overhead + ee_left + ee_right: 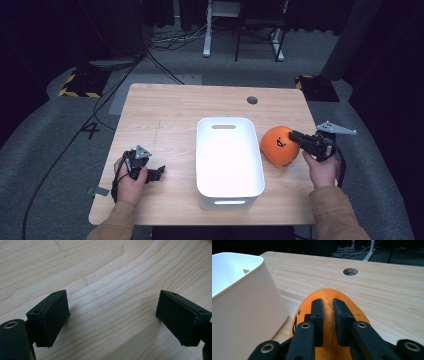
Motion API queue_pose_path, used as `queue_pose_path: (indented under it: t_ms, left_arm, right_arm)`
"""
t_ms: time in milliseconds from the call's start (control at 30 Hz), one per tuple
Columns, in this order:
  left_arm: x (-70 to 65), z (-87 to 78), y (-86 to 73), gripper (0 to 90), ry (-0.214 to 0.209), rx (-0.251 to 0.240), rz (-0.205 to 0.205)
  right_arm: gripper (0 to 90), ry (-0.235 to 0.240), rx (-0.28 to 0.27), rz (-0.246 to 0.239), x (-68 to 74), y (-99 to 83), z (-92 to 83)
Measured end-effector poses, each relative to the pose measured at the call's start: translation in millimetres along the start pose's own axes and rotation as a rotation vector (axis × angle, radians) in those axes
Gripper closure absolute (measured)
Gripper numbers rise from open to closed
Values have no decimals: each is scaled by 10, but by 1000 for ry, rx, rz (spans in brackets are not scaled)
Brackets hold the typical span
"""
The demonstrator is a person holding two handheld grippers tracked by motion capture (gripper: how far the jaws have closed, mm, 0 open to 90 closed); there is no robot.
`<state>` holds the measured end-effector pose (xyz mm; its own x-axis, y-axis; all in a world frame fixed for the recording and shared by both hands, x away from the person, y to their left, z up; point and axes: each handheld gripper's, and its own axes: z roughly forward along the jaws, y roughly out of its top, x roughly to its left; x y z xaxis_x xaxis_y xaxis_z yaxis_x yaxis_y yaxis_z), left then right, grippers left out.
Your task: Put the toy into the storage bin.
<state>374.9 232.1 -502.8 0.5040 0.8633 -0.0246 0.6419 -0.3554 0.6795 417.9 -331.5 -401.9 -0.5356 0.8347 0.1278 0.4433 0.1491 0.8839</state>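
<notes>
Fingers (316, 315) of the right gripper (298, 136) are pinching a fold of the orange plush toy (278, 146), sitting on the table (165, 107) just right of the white bin (229, 192). Left gripper (159, 172) is resting with fingers apart and empty. Grasping looks done; next is lifting the toy clear of the bin's rim and moving it left over the bin.

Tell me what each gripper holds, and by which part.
The right gripper pinches a fold of the orange plush toy on its upper side. The left gripper stands open over bare table, holding nothing.
</notes>
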Motion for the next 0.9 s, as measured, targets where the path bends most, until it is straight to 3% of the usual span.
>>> queue_pose_path:
  t_ms: [167, 667, 900]
  left_arm:
    - [0, 0, 0, 117, 0, 0, 0]
    - [0, 0, 0, 117, 0, 0, 0]
    - [0, 0, 0, 117, 0, 0, 0]
  right_arm:
    - [805, 3, -19, -34, 65, 107, -110]
    - [804, 71, -82, -84, 170, 502, -494]
    - [804, 95, -101, -132, 298, 738, -651]
